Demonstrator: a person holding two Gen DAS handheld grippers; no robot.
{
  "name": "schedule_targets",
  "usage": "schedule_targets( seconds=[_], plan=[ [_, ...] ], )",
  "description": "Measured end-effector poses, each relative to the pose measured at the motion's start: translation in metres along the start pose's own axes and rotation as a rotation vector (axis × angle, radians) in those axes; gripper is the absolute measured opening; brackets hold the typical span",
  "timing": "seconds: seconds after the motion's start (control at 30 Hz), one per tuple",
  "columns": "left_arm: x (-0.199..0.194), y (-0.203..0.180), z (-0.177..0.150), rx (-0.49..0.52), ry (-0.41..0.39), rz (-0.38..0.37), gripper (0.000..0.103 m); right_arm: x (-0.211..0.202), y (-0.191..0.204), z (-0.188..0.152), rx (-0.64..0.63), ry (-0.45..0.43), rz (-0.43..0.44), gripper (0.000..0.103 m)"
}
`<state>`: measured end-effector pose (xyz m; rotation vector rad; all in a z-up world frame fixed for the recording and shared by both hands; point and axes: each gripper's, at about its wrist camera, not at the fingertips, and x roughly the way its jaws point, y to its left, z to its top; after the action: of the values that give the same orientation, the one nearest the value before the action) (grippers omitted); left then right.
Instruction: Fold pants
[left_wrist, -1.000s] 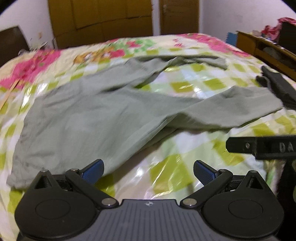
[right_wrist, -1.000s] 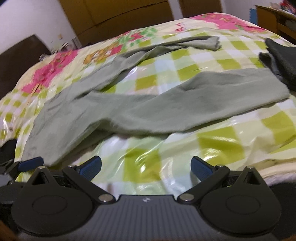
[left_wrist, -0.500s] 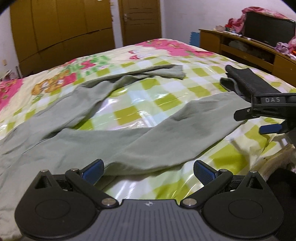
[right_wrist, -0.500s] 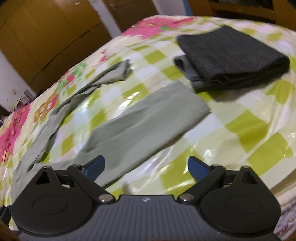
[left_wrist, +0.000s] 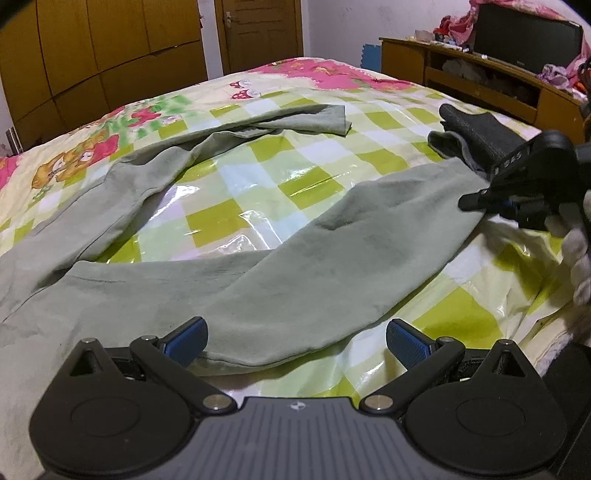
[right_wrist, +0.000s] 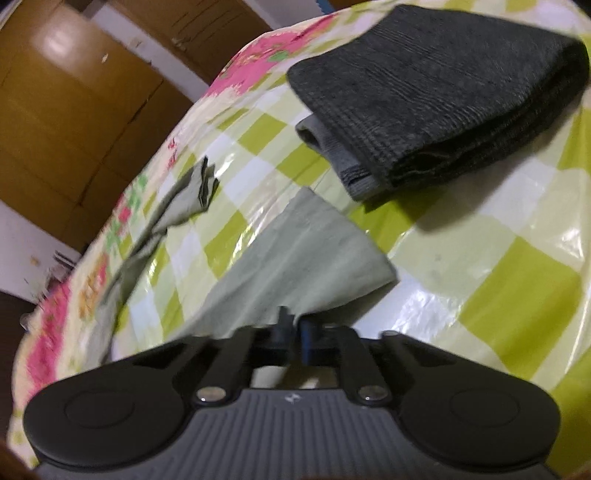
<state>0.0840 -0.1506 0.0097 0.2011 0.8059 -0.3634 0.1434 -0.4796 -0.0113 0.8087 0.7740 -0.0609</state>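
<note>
Ok so the green pants (left_wrist: 258, 280) are spread flat on the checkered bedspread (left_wrist: 317, 177), legs apart in a V. My right gripper (right_wrist: 295, 326) has its fingers pressed together on the hem of the near leg, just beside the folded dark garment (right_wrist: 443, 96). My left gripper (left_wrist: 295, 339) hovers spread wide over that leg's near edge, touching nothing.

The left gripper (left_wrist: 295, 338) sits low at the near edge, level, its blue-padded fingers (left_wrist: 186, 339) spread wide apart with nothing between them. The right gripper (right_wrist: 293, 326) is out to the right, its fingers drawn together on a hem of fabric; a white-gloved hand (left_wrist: 576, 254) holds its handle.
</note>
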Motion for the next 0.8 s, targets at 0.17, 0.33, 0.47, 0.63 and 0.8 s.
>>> schedule_targets(
  seconds=[0.17,0.33,0.47,0.63,0.8],
  plan=[
    [-0.007,-0.008,0.005,0.006,-0.014,-0.033,0.103,-0.032,-0.004,0.016,0.007,-0.08,0.08,0.003],
    [-0.016,-0.026,0.006,0.037,-0.035,-0.097,0.103,-0.063,-0.01,0.029,-0.075,-0.12,0.005,0.004],
    [-0.011,-0.031,-0.006,0.059,0.006,-0.117,0.103,-0.055,-0.022,0.022,-0.12,-0.031,-0.163,0.009],
    [-0.022,-0.008,-0.018,0.023,-0.001,-0.093,0.103,-0.077,-0.015,0.005,-0.19,-0.093,-0.256,0.013],
    [-0.042,0.039,-0.028,-0.037,-0.036,0.009,0.103,-0.084,0.043,-0.023,-0.382,-0.088,-0.197,0.024]
  ],
)
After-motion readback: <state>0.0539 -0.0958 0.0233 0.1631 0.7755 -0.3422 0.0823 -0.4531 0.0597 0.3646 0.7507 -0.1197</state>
